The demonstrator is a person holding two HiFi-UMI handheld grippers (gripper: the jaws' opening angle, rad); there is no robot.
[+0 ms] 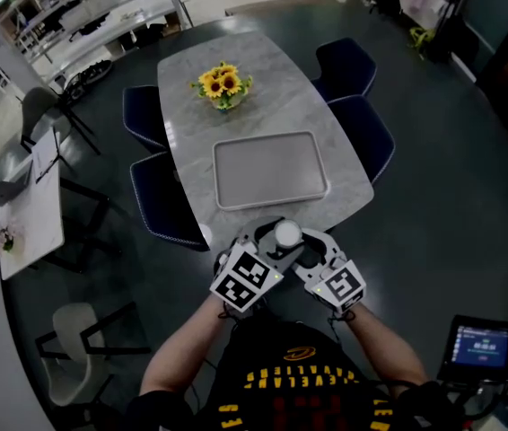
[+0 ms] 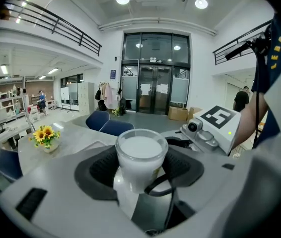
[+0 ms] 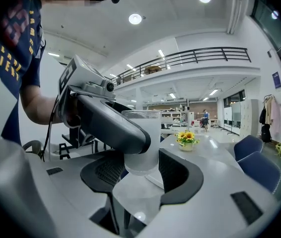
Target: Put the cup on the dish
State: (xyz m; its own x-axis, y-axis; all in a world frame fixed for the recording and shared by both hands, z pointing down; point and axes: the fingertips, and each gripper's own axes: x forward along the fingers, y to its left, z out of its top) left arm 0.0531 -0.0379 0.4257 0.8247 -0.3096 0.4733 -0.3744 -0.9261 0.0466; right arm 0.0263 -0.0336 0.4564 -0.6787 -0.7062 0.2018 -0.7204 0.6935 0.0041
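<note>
A frosted white cup (image 1: 287, 234) hangs just off the near edge of the marble table (image 1: 191, 70), with both grippers meeting on it. My left gripper (image 1: 272, 238) is shut on the cup (image 2: 140, 150), whose rim shows between the black pads (image 2: 98, 170). My right gripper (image 1: 302, 240) comes in from the other side. In the right gripper view the cup (image 3: 143, 138) stands upright between its pads, and a left gripper finger (image 3: 110, 123) lies across the cup's left side. The dish, a grey rectangular tray (image 1: 270, 171), lies on the table beyond the cup with nothing on it.
A pot of sunflowers (image 1: 223, 85) stands at the table's far end. Dark blue chairs (image 1: 348, 65) (image 1: 155, 196) flank the table on both sides. A small white side table (image 1: 34, 209) is at the left, and a tablet screen (image 1: 480, 344) at the lower right.
</note>
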